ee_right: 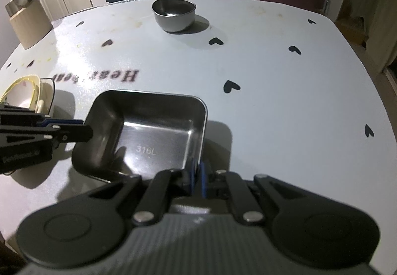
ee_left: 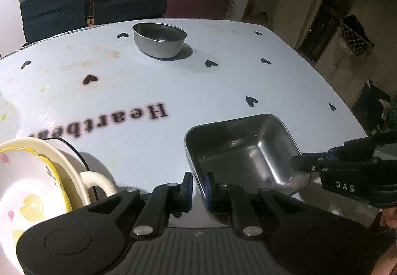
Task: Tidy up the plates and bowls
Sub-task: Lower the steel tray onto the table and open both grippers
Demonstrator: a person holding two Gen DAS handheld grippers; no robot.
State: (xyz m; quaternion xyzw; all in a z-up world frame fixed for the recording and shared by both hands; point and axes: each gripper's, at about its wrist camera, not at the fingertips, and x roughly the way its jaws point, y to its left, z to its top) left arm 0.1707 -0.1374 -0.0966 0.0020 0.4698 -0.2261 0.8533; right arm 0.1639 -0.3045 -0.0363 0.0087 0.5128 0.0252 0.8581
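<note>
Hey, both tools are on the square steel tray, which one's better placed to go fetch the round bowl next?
Probably left. The round bowl sits almost straight ahead of the left tool, while from the right tool it lies off to the left, across the square tray.

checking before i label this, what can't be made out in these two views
- Left wrist view: stacked dishes cut off by the left edge and the gripper body.
- Left wrist view: left gripper fingers' contact with the square steel tray is unclear.
- Right wrist view: tablecloth lettering washed out by glare.
</note>
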